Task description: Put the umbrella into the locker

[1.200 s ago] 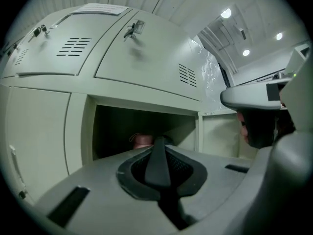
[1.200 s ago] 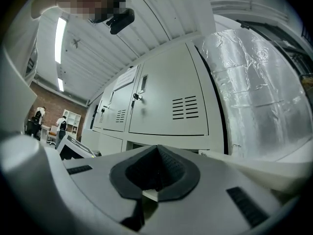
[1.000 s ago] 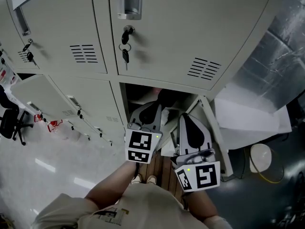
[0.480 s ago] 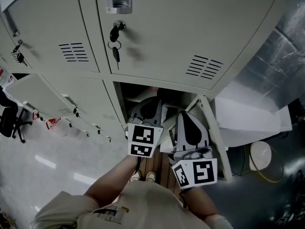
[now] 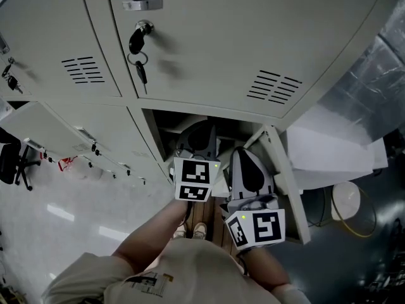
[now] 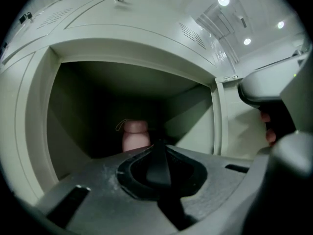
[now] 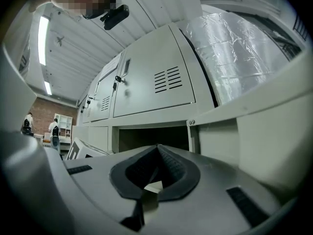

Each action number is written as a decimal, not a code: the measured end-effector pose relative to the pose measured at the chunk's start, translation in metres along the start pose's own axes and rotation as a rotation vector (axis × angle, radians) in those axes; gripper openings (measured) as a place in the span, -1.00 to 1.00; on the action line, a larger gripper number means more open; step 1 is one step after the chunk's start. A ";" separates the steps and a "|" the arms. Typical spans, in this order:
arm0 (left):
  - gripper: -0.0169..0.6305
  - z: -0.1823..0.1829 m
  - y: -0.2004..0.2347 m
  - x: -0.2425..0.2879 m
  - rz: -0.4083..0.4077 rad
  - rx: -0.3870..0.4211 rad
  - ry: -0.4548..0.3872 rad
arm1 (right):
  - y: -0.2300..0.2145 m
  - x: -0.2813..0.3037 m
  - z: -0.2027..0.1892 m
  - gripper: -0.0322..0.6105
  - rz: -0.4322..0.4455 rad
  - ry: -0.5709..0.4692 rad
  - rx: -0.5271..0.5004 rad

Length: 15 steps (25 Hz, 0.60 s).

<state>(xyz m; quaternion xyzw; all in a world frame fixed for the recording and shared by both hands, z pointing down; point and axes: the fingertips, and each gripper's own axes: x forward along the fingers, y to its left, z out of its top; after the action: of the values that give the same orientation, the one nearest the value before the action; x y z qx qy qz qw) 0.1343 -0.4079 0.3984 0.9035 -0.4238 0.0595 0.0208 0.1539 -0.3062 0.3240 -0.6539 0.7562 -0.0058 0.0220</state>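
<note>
From the head view, the left gripper (image 5: 202, 135) and the right gripper (image 5: 245, 161) both point into the open lower locker (image 5: 154, 120).

In the left gripper view, the jaws are pressed together and empty. Beyond them the pink umbrella (image 6: 135, 136) stands upright at the back of the compartment, cord loop uppermost.

In the right gripper view, the jaws are closed on nothing.

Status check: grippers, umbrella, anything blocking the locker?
Left gripper shut, at locker mouth. Right gripper shut, empty, just outside. Pink umbrella inside, at the back. Door open, nothing blocking.
</note>
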 end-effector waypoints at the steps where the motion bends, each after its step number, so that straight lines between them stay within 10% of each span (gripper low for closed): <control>1: -0.90 -0.001 0.000 0.003 0.003 0.003 -0.003 | 0.000 0.001 -0.002 -0.88 0.000 0.005 0.003; 15: -0.88 -0.011 0.001 0.040 -0.016 -0.009 -0.032 | -0.008 0.013 -0.026 -0.88 -0.034 0.029 0.049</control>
<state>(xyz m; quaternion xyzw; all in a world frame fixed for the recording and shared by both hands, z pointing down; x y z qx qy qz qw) 0.1577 -0.4378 0.4140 0.9076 -0.4172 0.0432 0.0184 0.1584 -0.3212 0.3498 -0.6657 0.7450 -0.0342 0.0271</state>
